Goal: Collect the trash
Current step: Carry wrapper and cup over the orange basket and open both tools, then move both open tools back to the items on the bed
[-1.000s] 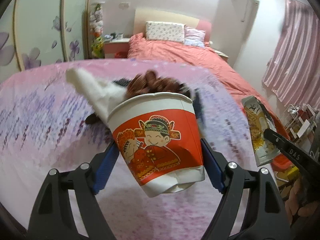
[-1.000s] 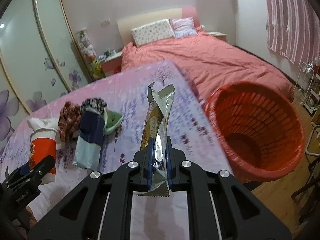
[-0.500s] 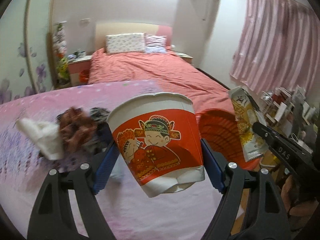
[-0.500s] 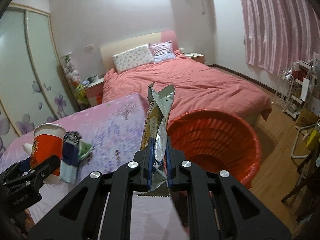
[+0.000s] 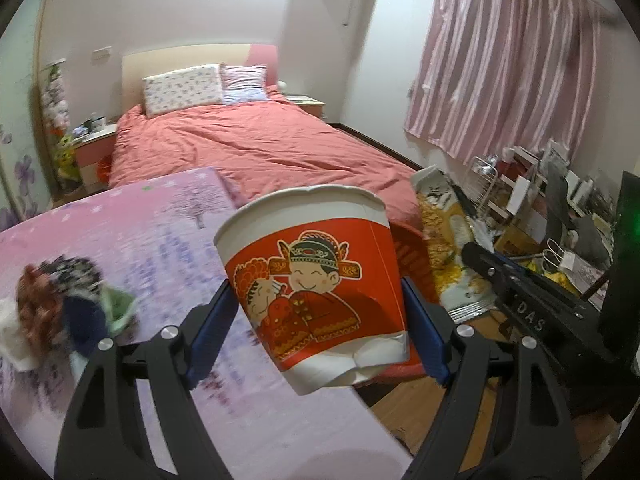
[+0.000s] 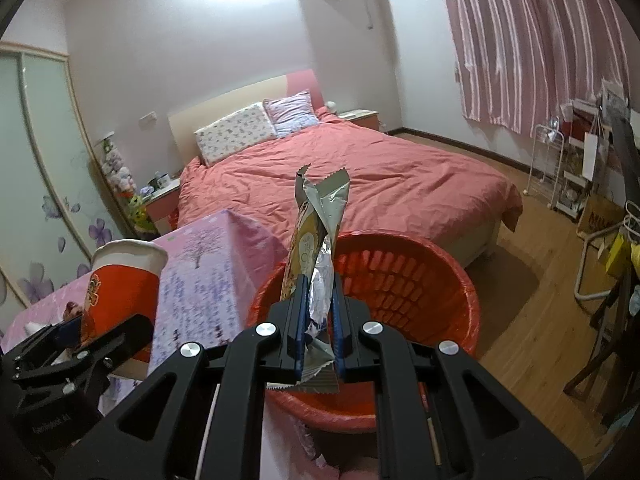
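My left gripper (image 5: 318, 320) is shut on a red and white paper cup (image 5: 316, 280) with a cartoon couple printed on it, held off the table's right edge. My right gripper (image 6: 318, 320) is shut on a silver and yellow snack wrapper (image 6: 316, 240) that stands upright between the blue pads. An orange-red plastic basket (image 6: 420, 280) sits on the floor just beyond the wrapper. In the left wrist view the wrapper (image 5: 444, 240) and right gripper (image 5: 520, 308) are to the right of the cup, and the basket (image 5: 408, 248) is mostly hidden behind the cup. The right wrist view has the cup (image 6: 120, 284) at left.
A pink flowered table (image 5: 160, 232) holds a blurred pile of trash (image 5: 68, 312) at left. A bed with a coral cover (image 6: 360, 176) lies behind the basket. Racks and clutter (image 5: 540, 208) line the right wall under pink curtains. Wood floor (image 6: 520, 300) surrounds the basket.
Both grippers have swung right from the table toward the basket, each keeping its load. The trash pile has slid to the left edge of the left wrist view, and the basket has come closer.
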A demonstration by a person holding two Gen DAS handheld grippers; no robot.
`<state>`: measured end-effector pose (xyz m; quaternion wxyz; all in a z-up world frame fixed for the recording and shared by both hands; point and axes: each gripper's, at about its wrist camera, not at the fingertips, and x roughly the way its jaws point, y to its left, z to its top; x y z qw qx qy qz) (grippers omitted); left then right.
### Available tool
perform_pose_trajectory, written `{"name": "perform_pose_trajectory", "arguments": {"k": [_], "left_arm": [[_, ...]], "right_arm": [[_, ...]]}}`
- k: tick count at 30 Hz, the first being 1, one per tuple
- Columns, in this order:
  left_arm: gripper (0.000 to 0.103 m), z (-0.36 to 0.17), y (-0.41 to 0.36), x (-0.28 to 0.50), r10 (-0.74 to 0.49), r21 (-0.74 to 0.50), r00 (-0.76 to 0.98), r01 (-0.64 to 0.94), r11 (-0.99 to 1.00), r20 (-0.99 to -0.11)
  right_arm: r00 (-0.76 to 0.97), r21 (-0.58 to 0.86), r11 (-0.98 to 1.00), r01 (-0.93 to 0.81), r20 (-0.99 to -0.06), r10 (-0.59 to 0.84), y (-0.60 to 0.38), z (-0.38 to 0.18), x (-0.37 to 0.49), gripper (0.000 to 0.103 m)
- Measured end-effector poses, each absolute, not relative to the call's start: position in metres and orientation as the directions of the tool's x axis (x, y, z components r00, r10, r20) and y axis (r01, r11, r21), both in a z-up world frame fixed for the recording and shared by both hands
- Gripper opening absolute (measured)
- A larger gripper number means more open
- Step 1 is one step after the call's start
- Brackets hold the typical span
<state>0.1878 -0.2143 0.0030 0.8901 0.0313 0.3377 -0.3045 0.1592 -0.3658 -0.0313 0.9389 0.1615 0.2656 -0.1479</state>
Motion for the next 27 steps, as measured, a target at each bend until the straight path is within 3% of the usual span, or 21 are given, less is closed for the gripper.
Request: {"name": "perform_pose_trajectory", "arguments": {"k": [11, 18, 22, 27], "left_arm": [[0.079, -0.036, -0.299, 0.230, -0.523, -0.138, 0.504, 0.617, 0.775, -0.687], [0.086, -0.066, -0.295, 0.252, -0.484, -0.136, 0.481, 0.593, 0.794, -0.731], [0.089, -0.068, -0.284, 0.251, -0.446, -0.093, 0.505, 0.580, 0.809, -0.739], [0.093, -0.058, -0.256, 0.235, -0.407, -0.021, 0.563, 0.569, 0.822, -0.719]], "right_arm": [[0.797, 0.310, 0.858, 0.409, -0.579, -0.171, -0.415, -0.062, 0.177, 0.012], [0.782, 0.364, 0.825, 0.432, -0.606, -0.143, -0.437, -0.077, 0.178, 0.052], [0.770, 0.334, 0.831, 0.444, -0.617, -0.163, -0.429, -0.076, 0.175, 0.060], [0.758, 0.296, 0.849, 0.438, -0.629, -0.171, -0.413, -0.069, 0.177, 0.060]]}}
